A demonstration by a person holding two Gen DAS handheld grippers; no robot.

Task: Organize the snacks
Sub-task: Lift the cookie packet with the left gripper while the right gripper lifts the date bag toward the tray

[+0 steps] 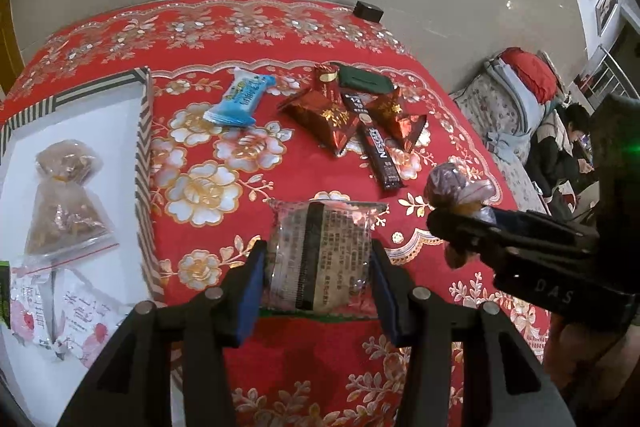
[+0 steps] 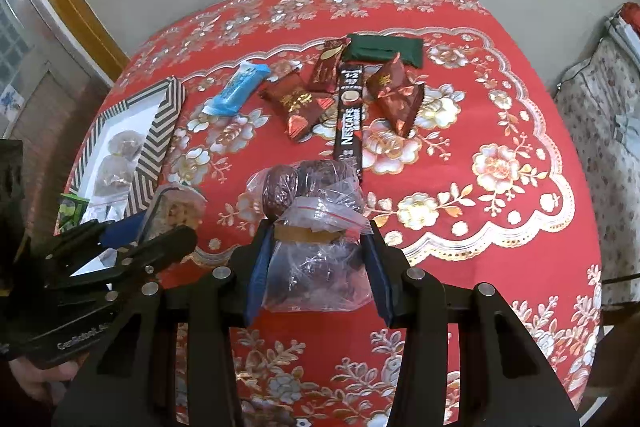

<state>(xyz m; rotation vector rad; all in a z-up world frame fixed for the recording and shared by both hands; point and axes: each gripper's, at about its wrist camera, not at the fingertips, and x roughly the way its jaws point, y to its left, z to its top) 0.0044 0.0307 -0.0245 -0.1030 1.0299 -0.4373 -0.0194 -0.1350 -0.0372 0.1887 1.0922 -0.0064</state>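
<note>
My left gripper (image 1: 318, 287) is shut on a clear-wrapped pastry packet (image 1: 320, 251), its blue pads pressing both sides above the red tablecloth. My right gripper (image 2: 316, 267) is shut on a clear zip bag of dark red dates (image 2: 312, 195), which is held off the table. In the left wrist view the right gripper (image 1: 452, 227) comes in from the right with the date bag (image 1: 452, 187). The right wrist view shows the left gripper (image 2: 140, 239) and its packet (image 2: 176, 207) beside a chevron-rimmed white box (image 2: 160, 131).
The box (image 1: 142, 131) at the left holds a bag of brown snacks (image 1: 64, 195) and pink-white packets (image 1: 60, 319). A blue packet (image 1: 240, 99), red foil packets (image 1: 324, 115), a Nescafe stick (image 1: 380, 151) and a green packet (image 1: 364, 79) lie mid-table. A person (image 1: 560, 147) sits at the right.
</note>
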